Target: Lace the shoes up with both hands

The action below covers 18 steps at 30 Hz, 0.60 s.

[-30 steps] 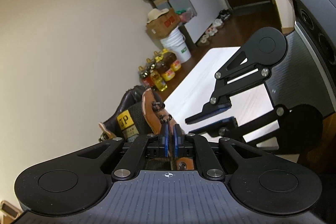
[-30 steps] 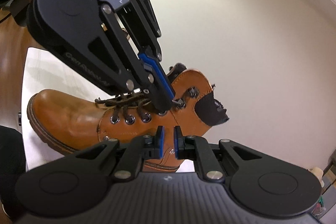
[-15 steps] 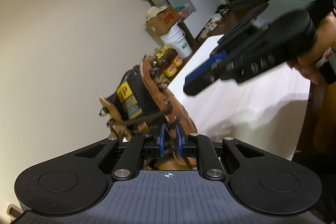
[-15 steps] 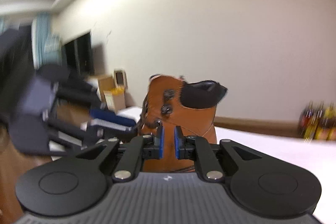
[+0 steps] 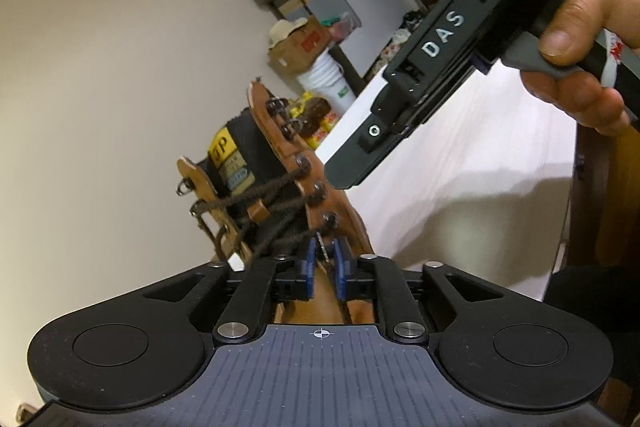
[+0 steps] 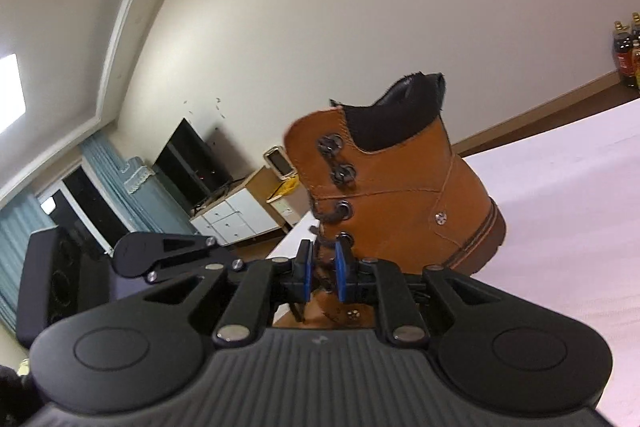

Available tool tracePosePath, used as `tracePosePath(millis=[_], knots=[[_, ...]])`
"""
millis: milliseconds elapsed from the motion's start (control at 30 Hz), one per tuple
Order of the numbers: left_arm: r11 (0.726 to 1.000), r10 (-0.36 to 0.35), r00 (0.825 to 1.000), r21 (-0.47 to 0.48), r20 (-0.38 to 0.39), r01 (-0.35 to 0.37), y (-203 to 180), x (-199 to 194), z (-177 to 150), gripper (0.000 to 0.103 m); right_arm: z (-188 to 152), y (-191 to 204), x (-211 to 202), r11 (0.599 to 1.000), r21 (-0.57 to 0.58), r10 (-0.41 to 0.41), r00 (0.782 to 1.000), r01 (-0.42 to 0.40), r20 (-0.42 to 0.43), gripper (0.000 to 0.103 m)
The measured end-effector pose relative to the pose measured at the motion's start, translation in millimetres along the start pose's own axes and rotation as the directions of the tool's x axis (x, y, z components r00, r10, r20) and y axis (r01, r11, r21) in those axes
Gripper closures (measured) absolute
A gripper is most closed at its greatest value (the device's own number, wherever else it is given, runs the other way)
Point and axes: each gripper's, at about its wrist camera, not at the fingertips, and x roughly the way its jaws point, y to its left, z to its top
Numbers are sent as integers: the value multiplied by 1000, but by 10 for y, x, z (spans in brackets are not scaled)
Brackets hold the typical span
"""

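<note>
A tan lace-up boot [image 5: 280, 155] with a black collar stands on the white table [image 5: 460, 167]. Dark brown laces [image 5: 276, 187] cross its tongue through the lower eyelets. My left gripper [image 5: 323, 263] sits at the boot's front. Its jaws are opening around the eyelet flap's edge and a lace end, and the pads stand clear of them. My right gripper [image 6: 323, 267] is at the boot [image 6: 400, 195] side, and its jaws are opening with a low eyelet and lace in the gap. From the left wrist view, the right gripper [image 5: 344, 179] hangs edge-on just right of the upper eyelets.
A person's hand [image 5: 572, 59] holds the right gripper's handle. Beyond the table are oil bottles [image 5: 316, 123], a white bucket [image 5: 328, 83] and a cardboard box [image 5: 300, 47] on the floor. A white cabinet [image 6: 236, 219] and a dark screen [image 6: 188, 163] stand by the far wall.
The left gripper's jaws have widened and it has sunk closer to the lower eyelets. The right gripper has rolled strongly and swung beside the boot, with its jaws a little wider.
</note>
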Motion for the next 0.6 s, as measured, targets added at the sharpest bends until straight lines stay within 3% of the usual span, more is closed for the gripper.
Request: tracePosePath(millis=[367, 600], knots=[[997, -38, 999, -64, -20, 37, -100, -156, -297, 90, -65, -94, 211, 997, 64, 35, 999, -33, -26, 88], [999, -42, 999, 10, 4, 42, -142, -227, -455, 87, -129, -68, 372, 998, 58, 37, 997, -33, -62, 87]])
